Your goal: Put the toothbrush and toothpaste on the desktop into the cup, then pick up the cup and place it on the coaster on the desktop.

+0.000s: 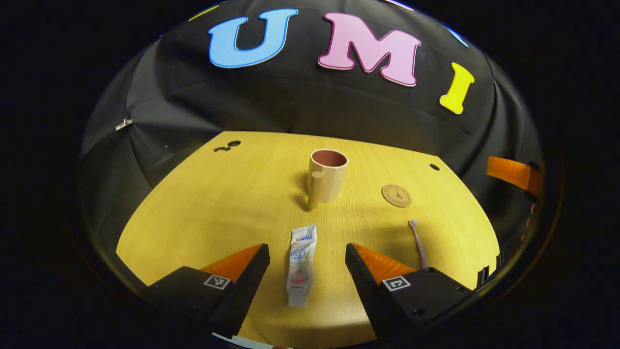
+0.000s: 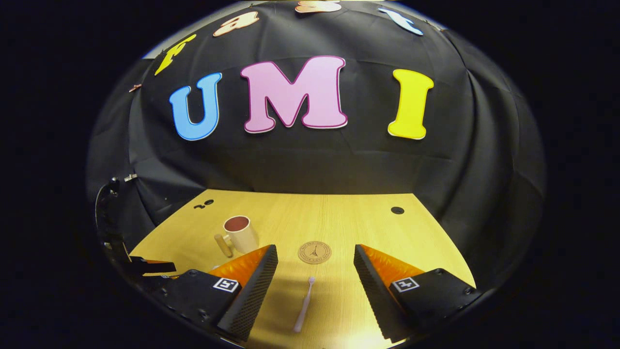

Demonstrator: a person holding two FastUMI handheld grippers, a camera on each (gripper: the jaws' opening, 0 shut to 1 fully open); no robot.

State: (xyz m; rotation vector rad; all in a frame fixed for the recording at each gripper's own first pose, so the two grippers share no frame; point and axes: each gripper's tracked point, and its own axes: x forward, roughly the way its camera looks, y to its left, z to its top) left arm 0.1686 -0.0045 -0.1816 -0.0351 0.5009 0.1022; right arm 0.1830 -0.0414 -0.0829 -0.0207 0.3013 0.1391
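A white toothpaste tube lies flat on the yellow wooden desktop, lengthwise between the spread fingers of my open left gripper. Beyond it stands a beige cup with a dark red inside, its handle facing me. To the cup's right lie a round brown coaster and a pale pink toothbrush. In the right gripper view the toothbrush lies between the fingers of my open right gripper, head pointing away. The coaster sits just past it and the cup stands at the left.
The black cloth wall closes off the desktop's far side. Small dark holes mark the desktop near its back corners. The left gripper shows at the left edge of the right gripper view. Bare desktop lies behind the coaster.
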